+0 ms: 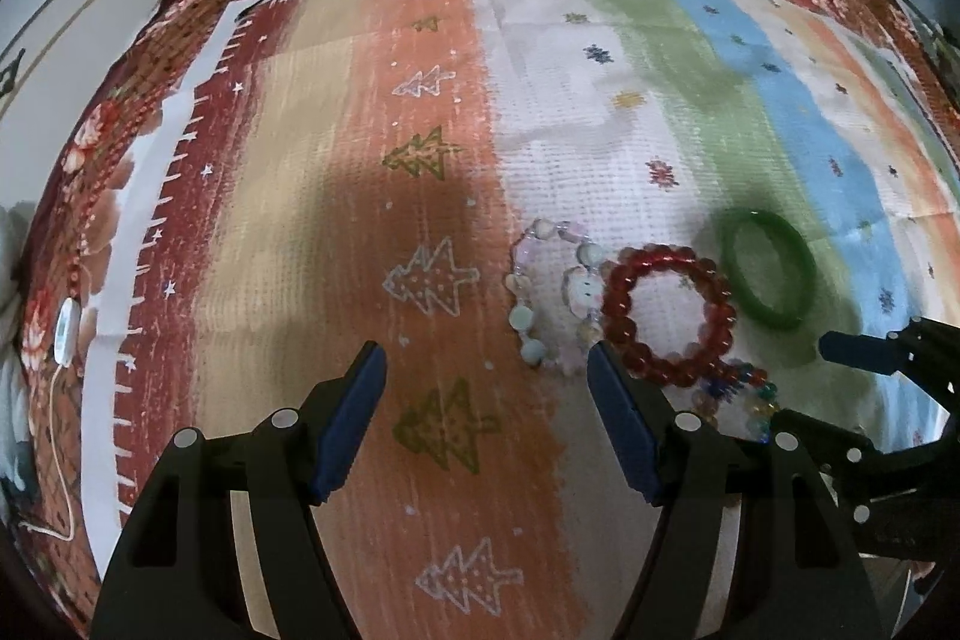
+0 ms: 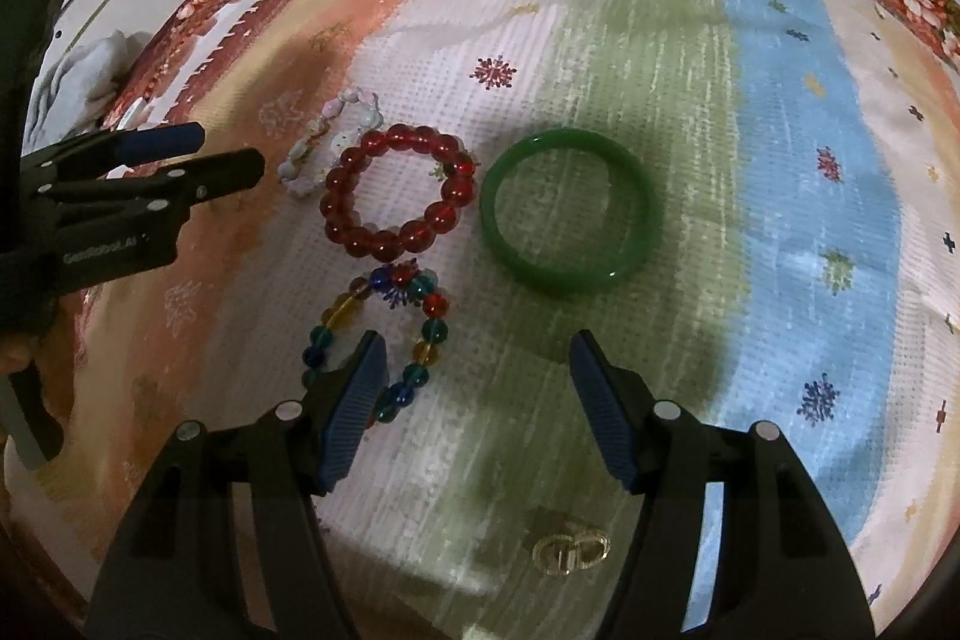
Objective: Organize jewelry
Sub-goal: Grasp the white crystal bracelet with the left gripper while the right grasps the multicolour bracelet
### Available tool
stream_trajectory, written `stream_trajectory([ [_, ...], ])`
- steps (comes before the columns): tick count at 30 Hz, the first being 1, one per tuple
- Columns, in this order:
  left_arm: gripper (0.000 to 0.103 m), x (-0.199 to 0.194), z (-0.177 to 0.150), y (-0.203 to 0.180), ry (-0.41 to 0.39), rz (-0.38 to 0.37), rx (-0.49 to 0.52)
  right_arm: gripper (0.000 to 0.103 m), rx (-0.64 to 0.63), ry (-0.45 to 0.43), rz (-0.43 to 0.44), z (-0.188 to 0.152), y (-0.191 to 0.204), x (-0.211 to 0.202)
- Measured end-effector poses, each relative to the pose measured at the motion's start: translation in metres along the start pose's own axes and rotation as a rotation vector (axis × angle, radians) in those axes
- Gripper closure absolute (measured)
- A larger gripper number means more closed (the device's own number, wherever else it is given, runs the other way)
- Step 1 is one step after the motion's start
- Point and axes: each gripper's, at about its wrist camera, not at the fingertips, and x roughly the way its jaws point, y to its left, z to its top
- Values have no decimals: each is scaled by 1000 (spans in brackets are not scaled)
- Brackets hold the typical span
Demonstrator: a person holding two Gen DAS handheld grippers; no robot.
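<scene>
Lying just ahead of wide-open, empty right tool [image 2: 471, 370]: green bangle [image 2: 570, 211]; left tool [image 1: 486, 382] likewise.

Right gripper [image 2: 474, 358] jaws wide apart, empty, over striped cloth [image 2: 780, 112]. Left fingertip overlaps multicolour bead bracelet [image 2: 384, 334]. Red bead bracelet [image 2: 396, 190] touches it, pale bead bracelet [image 2: 327, 139] alongside; green bangle [image 2: 570, 211] just right. Left gripper [image 2: 228, 154] at left edge. Gold clasp [image 2: 570, 550] near bottom.

Ahead of the gripper: a solid green bangle [image 2: 567, 211], a translucent red bead bracelet [image 2: 396, 193], a multicoloured bead bracelet [image 2: 384, 334], all on a pastel-striped snowflake-print cloth [image 2: 780, 160]
</scene>
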Motion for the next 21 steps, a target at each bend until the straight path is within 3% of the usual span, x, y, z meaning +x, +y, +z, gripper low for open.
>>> stream_trajectory([
  [12,35,26,10,3,42,-6,-18,43,-27,20,-20,5,-1,13],
  [15,42,35,11,1,61,2,-7,46,-45,25,-37,4,0,15],
  [18,41,41,12,2,59,8,7,47,-55,27,-39,4,0,15],
  [21,46,42,14,2,58,6,9,55,-53,26,-52,4,-3,15],
])
